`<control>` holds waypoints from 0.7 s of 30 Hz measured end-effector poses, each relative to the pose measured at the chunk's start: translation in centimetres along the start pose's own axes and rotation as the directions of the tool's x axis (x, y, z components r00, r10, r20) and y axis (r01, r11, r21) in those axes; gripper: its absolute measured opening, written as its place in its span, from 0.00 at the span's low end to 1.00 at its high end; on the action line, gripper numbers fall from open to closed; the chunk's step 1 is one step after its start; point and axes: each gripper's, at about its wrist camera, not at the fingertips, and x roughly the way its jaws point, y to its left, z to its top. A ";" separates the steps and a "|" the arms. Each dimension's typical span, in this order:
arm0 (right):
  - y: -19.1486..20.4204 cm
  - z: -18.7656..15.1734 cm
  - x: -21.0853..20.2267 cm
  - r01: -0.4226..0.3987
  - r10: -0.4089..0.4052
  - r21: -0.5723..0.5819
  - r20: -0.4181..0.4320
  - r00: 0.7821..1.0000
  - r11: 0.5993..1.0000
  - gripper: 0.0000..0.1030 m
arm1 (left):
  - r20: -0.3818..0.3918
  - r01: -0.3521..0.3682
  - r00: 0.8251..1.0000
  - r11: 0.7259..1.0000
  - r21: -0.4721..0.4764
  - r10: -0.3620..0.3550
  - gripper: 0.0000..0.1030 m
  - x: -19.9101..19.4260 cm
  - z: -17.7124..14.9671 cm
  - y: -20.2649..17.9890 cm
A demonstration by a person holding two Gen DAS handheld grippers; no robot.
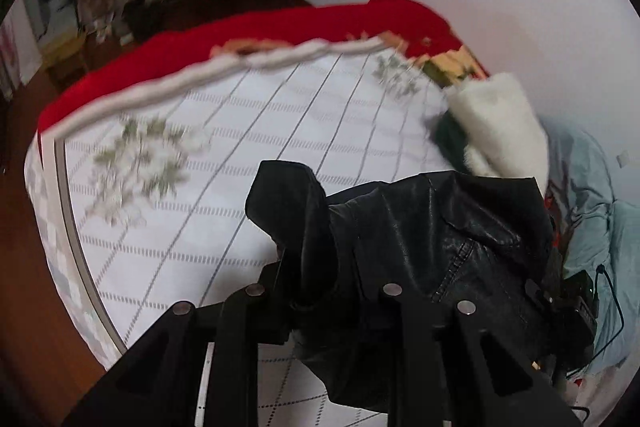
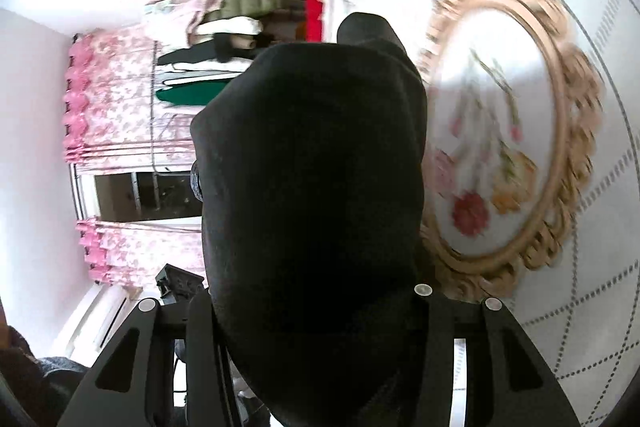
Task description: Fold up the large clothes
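Black leather jacket (image 1: pixel 432 227), white grid-lined bedspread (image 1: pixel 248 131) with green leaf sprigs, red blanket (image 1: pixel 280 23), pink floral curtains (image 2: pixel 116 99)

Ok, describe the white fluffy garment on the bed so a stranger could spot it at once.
Start at the bed with the white grid-patterned cover and red edge. Follow it to the far right side, just beyond the black leather jacket that the left gripper holds. The white fluffy garment lies there on a dark green garment; it alone is pale and furry.

Bright even indoor light, heavy motion blur, fisheye bending and dark corners.
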 end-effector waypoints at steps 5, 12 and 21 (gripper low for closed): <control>6.5 5.2 -1.3 -0.031 0.031 -0.041 -0.001 1.000 0.999 0.50 | 0.066 0.040 0.997 0.999 0.036 -0.042 0.18 -2.7 5.4 -3.9; 15.2 17.3 -4.7 -0.049 0.054 -0.123 0.035 0.998 0.991 0.49 | 0.154 0.141 0.977 0.989 0.052 -0.147 0.18 -1.9 15.5 -12.5; 16.0 37.8 -10.7 -0.008 0.015 -0.095 0.083 0.996 0.995 0.50 | 0.161 0.218 0.960 0.971 0.094 -0.231 0.19 10.3 25.7 -24.5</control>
